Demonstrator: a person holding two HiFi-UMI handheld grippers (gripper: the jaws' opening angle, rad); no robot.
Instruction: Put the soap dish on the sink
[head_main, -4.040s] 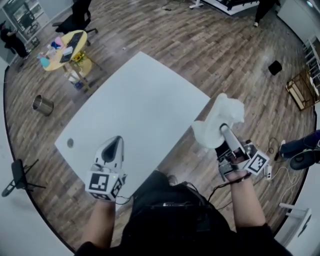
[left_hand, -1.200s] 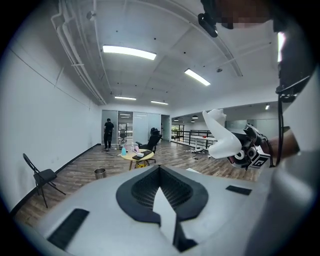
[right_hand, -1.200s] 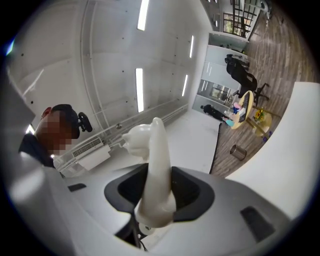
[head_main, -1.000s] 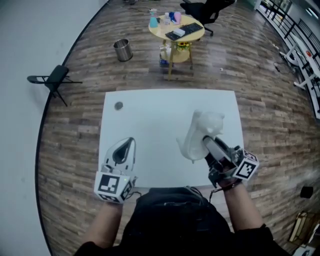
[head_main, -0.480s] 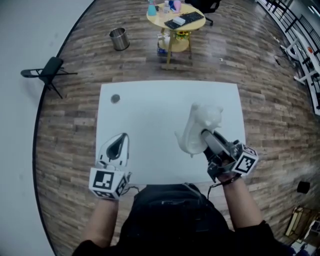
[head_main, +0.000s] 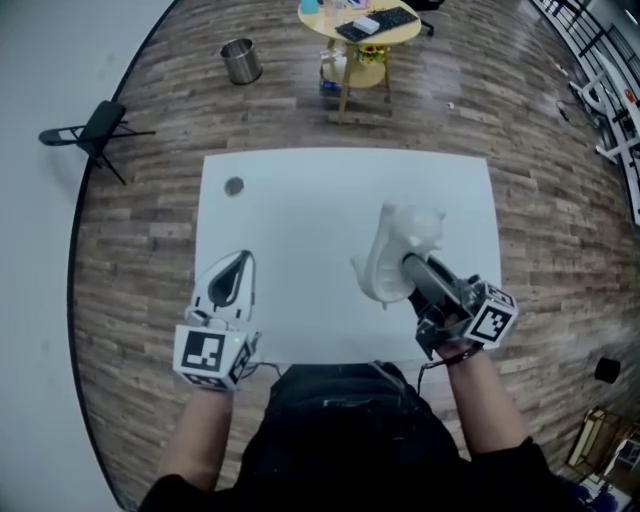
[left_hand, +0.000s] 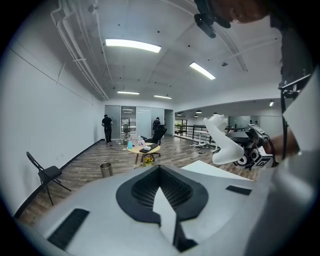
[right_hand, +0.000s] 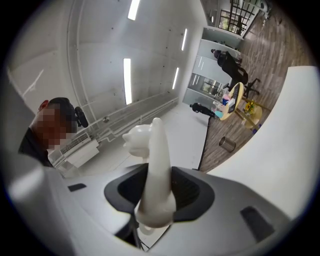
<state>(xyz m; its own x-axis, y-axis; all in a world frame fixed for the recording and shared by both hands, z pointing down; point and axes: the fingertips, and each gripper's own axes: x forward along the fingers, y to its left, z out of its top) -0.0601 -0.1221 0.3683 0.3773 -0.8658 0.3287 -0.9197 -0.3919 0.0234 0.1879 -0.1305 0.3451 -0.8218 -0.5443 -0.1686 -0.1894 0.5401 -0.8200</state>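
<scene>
The white glossy moulded soap dish (head_main: 398, 250) stands on edge over the white rectangular desk (head_main: 300, 200), clamped in the jaws of the right tool (head_main: 412, 270). Four seconds ago it hung over the wooden floor (head_main: 140, 250). The left tool (head_main: 240, 272) holds its jaws together. Only the right gripper view shows the pads (right_hand: 187, 192) pressing the dish's thin wall. Only the left gripper view shows its profile.

White table (head_main: 300, 220) (grey disc (head_main: 234, 186), far corner)
</scene>
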